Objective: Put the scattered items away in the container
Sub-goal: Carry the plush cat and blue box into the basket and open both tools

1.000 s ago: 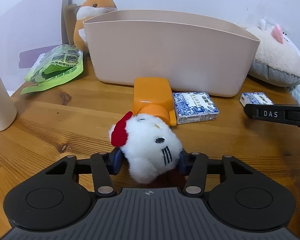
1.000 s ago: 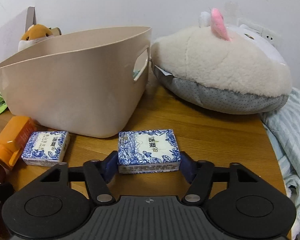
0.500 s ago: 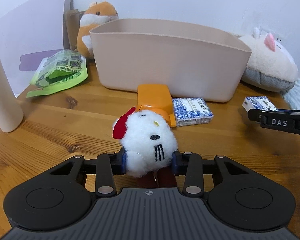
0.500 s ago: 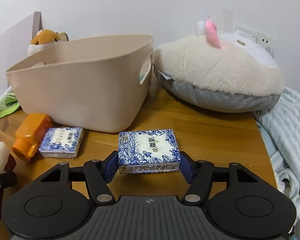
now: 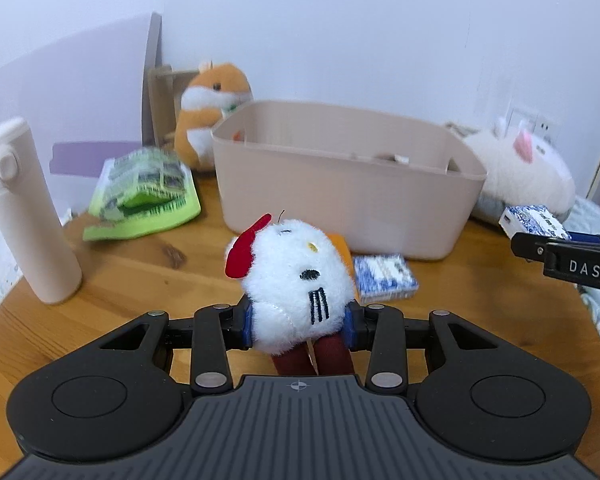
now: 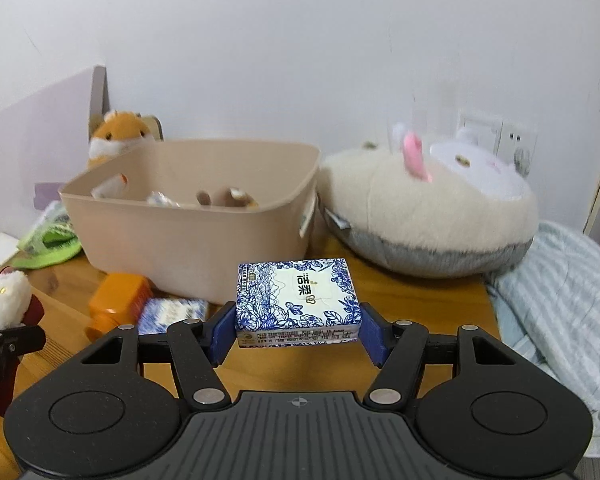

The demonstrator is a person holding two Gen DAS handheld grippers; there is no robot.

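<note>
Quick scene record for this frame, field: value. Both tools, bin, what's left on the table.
left tool: shut on white plush toy, lifted
right tool: shut on blue tissue pack, lifted
bin: beige, upright, a few small items inside
still on table: orange bottle, second tissue pack, green pouch
</note>
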